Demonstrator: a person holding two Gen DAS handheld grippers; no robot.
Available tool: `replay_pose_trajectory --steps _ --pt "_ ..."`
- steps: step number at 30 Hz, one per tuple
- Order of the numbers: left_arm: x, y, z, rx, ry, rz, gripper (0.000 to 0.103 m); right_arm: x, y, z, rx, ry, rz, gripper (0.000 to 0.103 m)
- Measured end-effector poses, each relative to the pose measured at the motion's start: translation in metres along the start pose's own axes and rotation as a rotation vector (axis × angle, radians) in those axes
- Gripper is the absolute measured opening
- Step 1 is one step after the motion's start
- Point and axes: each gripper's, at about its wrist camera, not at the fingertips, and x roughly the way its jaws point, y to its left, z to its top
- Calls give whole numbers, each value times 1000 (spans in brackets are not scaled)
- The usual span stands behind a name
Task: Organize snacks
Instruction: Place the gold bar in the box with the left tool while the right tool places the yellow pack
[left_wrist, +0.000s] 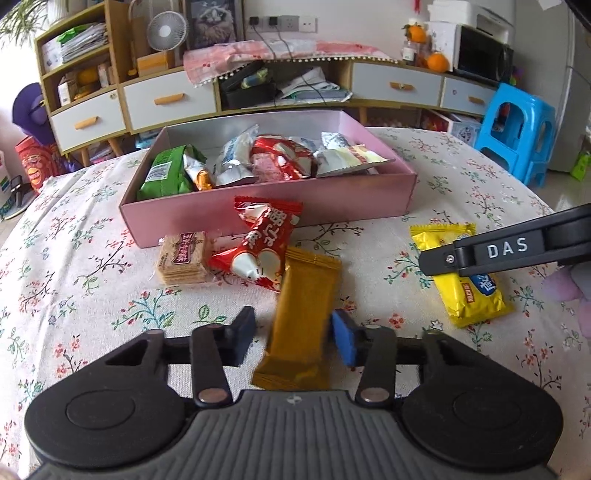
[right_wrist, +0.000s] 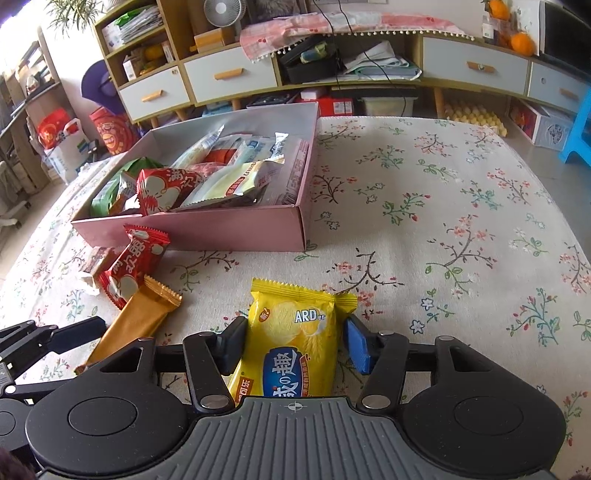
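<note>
A golden-brown bar (left_wrist: 303, 321) lies on the floral cloth between the fingers of my left gripper (left_wrist: 293, 338). The blue pad touches its right edge, while the black pad stands a little apart on the left, so the jaws are open. My right gripper (right_wrist: 295, 345) is shut on a yellow snack packet (right_wrist: 291, 343), with both pads against its sides. One right finger (left_wrist: 498, 254) shows over that yellow packet (left_wrist: 465, 288) in the left wrist view. A red packet (left_wrist: 258, 243) and a wafer pack (left_wrist: 183, 258) lie in front of the pink box (left_wrist: 258, 206), which holds several snacks.
The floral tablecloth (right_wrist: 443, 221) spreads wide to the right of the pink box (right_wrist: 221, 229). A low cabinet with drawers (left_wrist: 170, 99) runs behind the table, and a blue plastic stool (left_wrist: 517, 129) stands at the right. One left finger (right_wrist: 74, 328) shows beside the golden bar (right_wrist: 136, 321).
</note>
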Motion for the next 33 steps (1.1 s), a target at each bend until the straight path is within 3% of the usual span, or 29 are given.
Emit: replay_pose_trajectory --steps 8,22,33 --pt "-1 0 3 12 20 -32 26 -1 3 -1 -18 9 -4 55" --pt "-9 4 8 -15 60 -70 25 -3 8 0 -11 50 -27 55" --pt "-20 21 20 -104 52 -111 25 -7 14 8 -2 64 -24 55"
